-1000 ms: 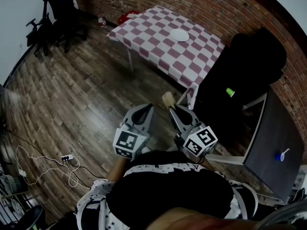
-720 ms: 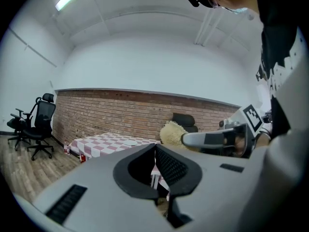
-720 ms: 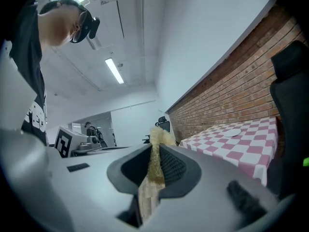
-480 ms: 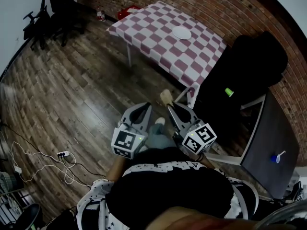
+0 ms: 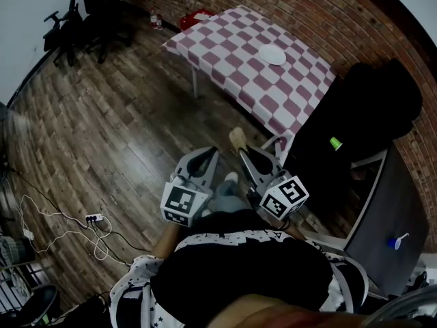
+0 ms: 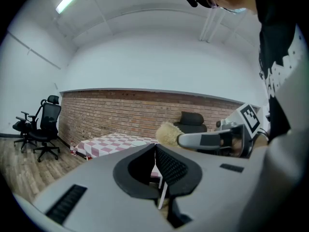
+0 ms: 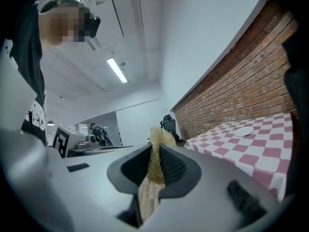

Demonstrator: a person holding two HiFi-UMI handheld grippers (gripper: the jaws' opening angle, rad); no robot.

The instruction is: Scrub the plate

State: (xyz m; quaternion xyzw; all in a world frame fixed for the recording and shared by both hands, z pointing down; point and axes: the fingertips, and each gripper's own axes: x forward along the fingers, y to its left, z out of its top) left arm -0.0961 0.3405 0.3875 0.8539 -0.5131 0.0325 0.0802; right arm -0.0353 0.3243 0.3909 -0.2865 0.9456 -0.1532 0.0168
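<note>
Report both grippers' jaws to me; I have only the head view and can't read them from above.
Observer: In the left gripper view, the left gripper has its jaws closed together with nothing between them.
Operator: Now the right one.
Observer: The right gripper is clamped on a tan scrubber, whose fuzzy top pokes above the jaws.
Operator: Say where it points.
Observer: In the right gripper view, the white plate lies on the checkered table, off to the right of the jaws and apart from the scrubber.
</note>
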